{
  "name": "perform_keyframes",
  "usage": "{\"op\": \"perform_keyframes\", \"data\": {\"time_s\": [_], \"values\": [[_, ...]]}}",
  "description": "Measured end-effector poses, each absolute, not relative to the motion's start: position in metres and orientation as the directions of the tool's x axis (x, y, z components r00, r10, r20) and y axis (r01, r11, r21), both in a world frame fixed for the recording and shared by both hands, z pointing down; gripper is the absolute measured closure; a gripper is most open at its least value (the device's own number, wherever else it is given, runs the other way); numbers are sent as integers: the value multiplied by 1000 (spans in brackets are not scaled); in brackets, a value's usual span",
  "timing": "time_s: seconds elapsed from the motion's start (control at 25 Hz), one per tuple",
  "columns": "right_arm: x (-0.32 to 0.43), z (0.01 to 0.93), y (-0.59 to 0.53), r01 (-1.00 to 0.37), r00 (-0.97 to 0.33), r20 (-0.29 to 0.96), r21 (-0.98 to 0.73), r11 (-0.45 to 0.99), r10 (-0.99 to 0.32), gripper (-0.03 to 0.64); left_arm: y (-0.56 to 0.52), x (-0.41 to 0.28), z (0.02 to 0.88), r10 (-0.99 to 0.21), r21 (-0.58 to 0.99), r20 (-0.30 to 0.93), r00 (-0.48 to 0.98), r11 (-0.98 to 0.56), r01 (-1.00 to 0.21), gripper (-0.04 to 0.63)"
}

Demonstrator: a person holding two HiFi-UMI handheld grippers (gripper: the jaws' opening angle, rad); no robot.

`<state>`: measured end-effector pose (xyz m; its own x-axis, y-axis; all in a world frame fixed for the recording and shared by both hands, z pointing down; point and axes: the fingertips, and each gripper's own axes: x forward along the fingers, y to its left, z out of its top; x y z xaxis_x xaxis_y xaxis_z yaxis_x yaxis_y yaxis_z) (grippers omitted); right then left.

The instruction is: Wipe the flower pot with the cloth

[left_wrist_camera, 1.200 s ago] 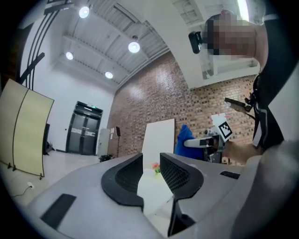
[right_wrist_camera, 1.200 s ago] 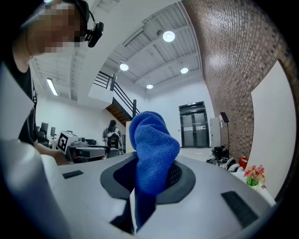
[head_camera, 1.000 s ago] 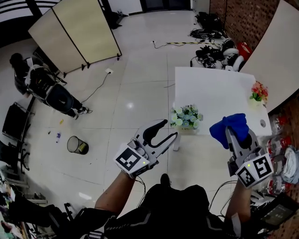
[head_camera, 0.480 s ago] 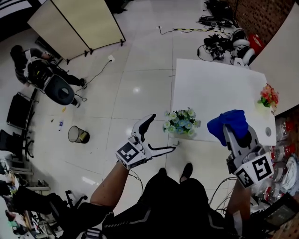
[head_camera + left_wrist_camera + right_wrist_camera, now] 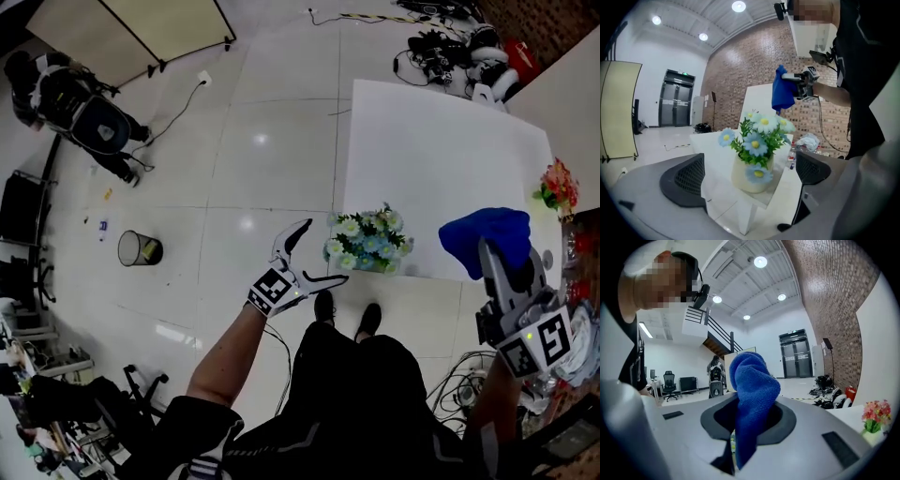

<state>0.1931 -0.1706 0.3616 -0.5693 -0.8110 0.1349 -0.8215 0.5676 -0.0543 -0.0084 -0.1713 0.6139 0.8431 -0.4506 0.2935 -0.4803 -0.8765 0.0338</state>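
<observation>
**Pot on the brink**

The flower pot (image 5: 749,177) stands at the table's (image 5: 431,150) near left corner, tight to the edge. My left claw (image 5: 325,251) has just been opening wide, with the pot just ahead, untouched; a clumsy nudge could topple it. My right claw (image 5: 495,262) grips the cloth (image 5: 487,236), which might snag the flowers (image 5: 367,239).

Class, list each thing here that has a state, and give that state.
Left gripper: jaws have just been opening, wide apart, gripping nothing.
Right gripper: shut on the cloth.
Cloth: bunched, held up.
Flower pot: upright at the table corner, untouched.
</observation>
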Motion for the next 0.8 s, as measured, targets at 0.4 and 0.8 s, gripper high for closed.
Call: {"op": "perform_keyframes", "data": {"time_s": [0.4,0.8], "values": [[196,424,-179,-855,-515,182,-41,517,-838,546,-184,40,676,-314,3,245,917,-946,-325,-2],[199,442,-176,-856,-509,217,-28,516,-833,546,-197,67,682,-280,-89,234,931,-960,-266,-2]]}}
